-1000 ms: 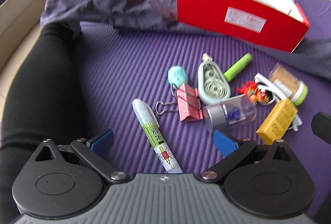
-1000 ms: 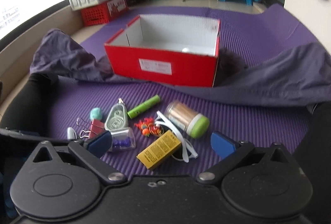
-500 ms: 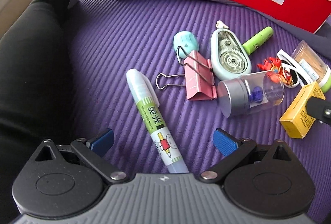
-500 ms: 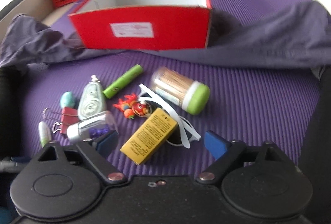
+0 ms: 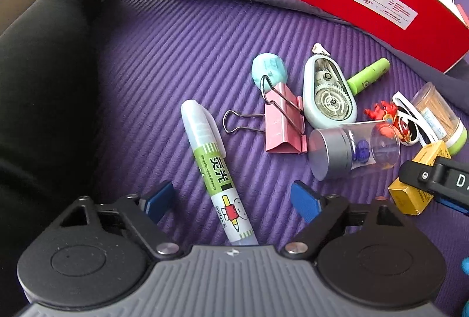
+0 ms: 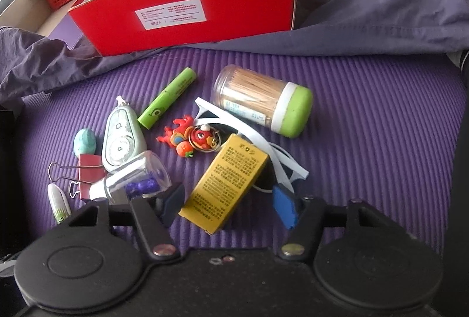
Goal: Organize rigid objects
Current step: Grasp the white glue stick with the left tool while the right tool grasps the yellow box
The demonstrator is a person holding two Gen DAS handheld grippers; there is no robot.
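A green-and-white glue pen [image 5: 214, 170] lies on the purple mat, its lower end between the fingers of my left gripper [image 5: 231, 201]. The jaws are closing and the pads stand clear of the pen on both sides. In the right wrist view a yellow carton [image 6: 227, 185] lies between the fingers of my right gripper [image 6: 228, 204]. Those jaws are closing too. The left pad is almost at the carton's corner and the right pad is still apart from it. An open red box [image 6: 181, 15] stands behind the pile.
Scattered on the mat are a toothpick jar [image 6: 258, 100], green tube [image 6: 167, 97], correction tape [image 6: 121, 138], red keychain figure [image 6: 190, 138], clear pushpin jar [image 6: 137, 179], pink binder clip [image 5: 283, 123] and teal eraser [image 5: 269, 71]. Grey cloth [image 6: 381, 9] lies beside the box. A black-clad leg [image 5: 44, 82] is at the left.
Both grippers have sunk toward the mat and tipped downward. The right jaws have narrowed around the yellow carton; the left jaws have narrowed slightly around the pen.
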